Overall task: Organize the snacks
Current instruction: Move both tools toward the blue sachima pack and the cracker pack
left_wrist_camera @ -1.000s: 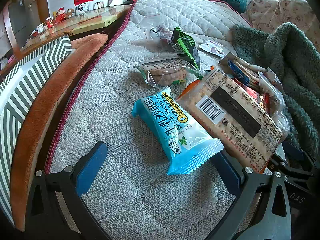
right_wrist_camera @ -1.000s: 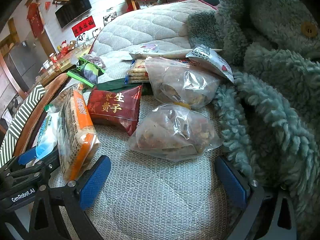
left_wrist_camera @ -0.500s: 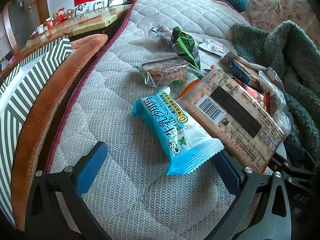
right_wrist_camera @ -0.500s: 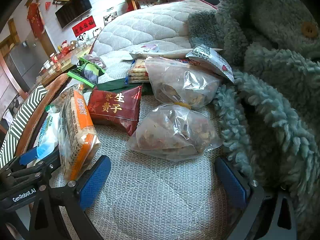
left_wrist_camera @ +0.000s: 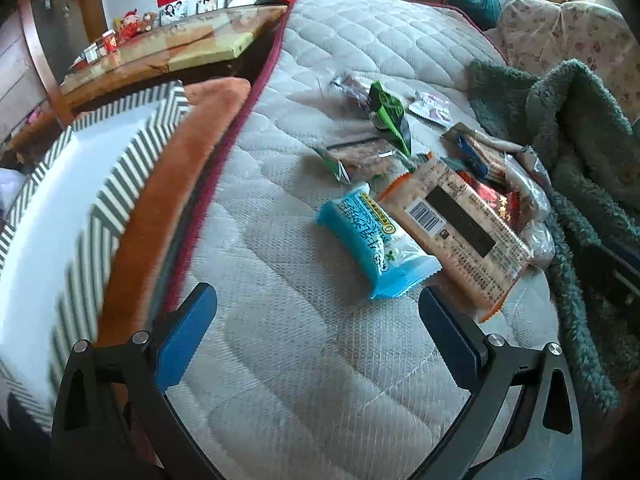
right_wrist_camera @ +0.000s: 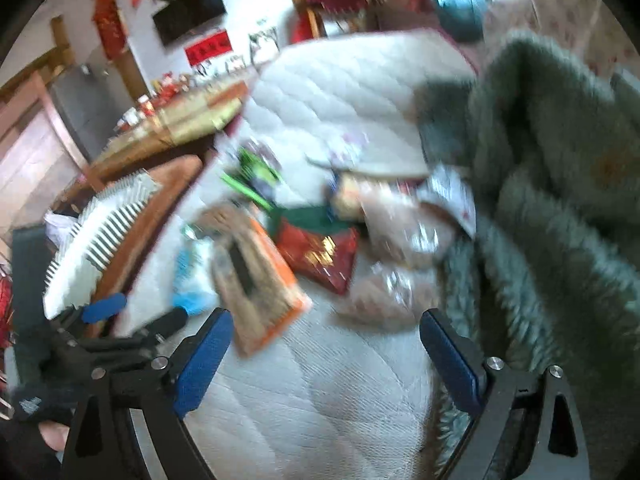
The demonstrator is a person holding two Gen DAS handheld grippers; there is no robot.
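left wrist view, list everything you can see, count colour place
mattress: 1, grey-white quilted, under all the snacks
blue packet: 1, light blue, mid-mattress, ahead of the left gripper
cracker pack: 1, orange and tan, against the blue packet's right side
clear biscuit pack: 1, clear, beyond the blue packet
green packet: 1, green, farther back
striped box: 1, white with grey stripes, left of the mattress
fleece: 1, grey-green, right edge
left gripper: 1, black with blue fingers, open, empty
right gripper: 1, same colours, open, empty

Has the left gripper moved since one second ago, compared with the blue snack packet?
Yes. The left gripper has pulled back and up: the blue snack packet, once between its fingers, now lies ahead of them.
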